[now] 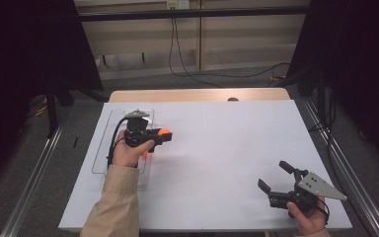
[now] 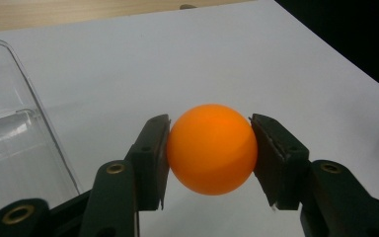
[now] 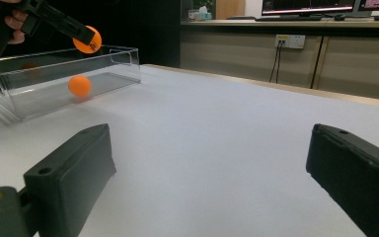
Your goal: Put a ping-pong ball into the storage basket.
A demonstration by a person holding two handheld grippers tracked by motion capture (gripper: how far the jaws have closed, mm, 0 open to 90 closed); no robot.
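Observation:
My left gripper (image 2: pixel 211 155) is shut on an orange ball (image 2: pixel 211 149), held above the white table just right of a clear plastic bin (image 2: pixel 10 138). In the high view the ball (image 1: pixel 164 132) sits at the left gripper's (image 1: pixel 164 133) tip, beside the bin (image 1: pixel 103 148). A second orange ball (image 3: pixel 79 85) lies inside the bin (image 3: pixel 39 94). My right gripper (image 1: pixel 272 177) rests open near the table's front right, nothing between its jaws; its own view (image 3: pixel 212 173) shows bare table between them.
The white tabletop (image 1: pixel 217 148) spreads between the two hands. A wooden strip (image 1: pixel 197 95) runs along its far edge. Dark curtains stand left and right, and cables (image 1: pixel 187 64) lie on the floor beyond.

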